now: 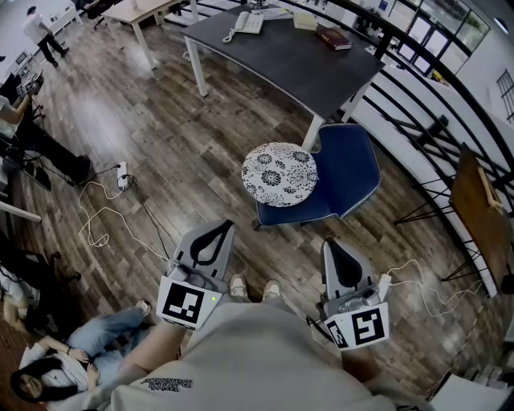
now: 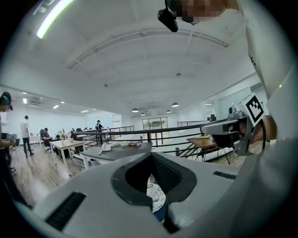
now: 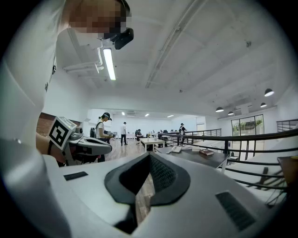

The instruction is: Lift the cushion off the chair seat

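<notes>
A round white cushion (image 1: pixel 279 173) with a black flower pattern lies on the seat of a blue chair (image 1: pixel 347 171) that stands on the wooden floor by a dark table. Both grippers hang close to the person's body, well short of the chair. My left gripper (image 1: pixel 219 225) is shut and empty. My right gripper (image 1: pixel 333 244) is shut and empty too. In the left gripper view a sliver of the cushion (image 2: pixel 156 195) shows through the gap below the closed jaws. The right gripper view shows only floor between its jaws.
A dark grey table (image 1: pixel 281 56) with a phone (image 1: pixel 247 22) and a red book (image 1: pixel 332 38) stands behind the chair. A black railing (image 1: pixel 434 120) runs along the right. White cables (image 1: pixel 100 217) lie on the floor at left, and a person sits at lower left (image 1: pixel 56 365).
</notes>
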Motion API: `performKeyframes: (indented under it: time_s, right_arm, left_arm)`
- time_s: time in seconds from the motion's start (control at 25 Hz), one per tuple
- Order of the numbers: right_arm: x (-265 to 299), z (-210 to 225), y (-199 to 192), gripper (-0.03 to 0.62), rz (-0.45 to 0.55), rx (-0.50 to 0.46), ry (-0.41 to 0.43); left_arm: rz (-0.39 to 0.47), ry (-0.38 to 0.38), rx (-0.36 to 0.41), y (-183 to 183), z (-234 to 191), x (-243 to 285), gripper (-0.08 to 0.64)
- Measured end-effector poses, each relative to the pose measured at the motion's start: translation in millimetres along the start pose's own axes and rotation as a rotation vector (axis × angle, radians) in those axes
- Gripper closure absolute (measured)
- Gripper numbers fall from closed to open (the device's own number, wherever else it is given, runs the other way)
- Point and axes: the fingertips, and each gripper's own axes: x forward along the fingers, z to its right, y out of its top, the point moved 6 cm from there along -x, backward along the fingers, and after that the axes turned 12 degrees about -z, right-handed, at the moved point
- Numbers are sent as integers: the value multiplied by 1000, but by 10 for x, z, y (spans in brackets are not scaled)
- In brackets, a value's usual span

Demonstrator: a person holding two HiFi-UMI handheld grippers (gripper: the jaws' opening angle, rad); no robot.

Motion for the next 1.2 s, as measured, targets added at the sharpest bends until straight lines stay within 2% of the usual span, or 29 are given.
performKeyframes:
  time_s: [0.2,0.44,0.8,1.0,1.2]
  right_arm:
    - [-2,74,-33,589,2,-5,4]
    - [-21,134,-105,589,-3,41,10]
    - [-33,212,-204,589,-40,38,21]
    - [-75,263,-242,589,46,125,67]
    - [-108,292,-334,589,34,93,69]
  left_arm:
    - [5,-13,-29,-6,62,44,555]
    - [-6,-12,-33,-26,113,56,555]
    - [-32,-68,-49,-5,286,194,555]
    - [-86,-50,-74,-107,348,239,555]
    - [-82,-35,-73,-136,434,256,555]
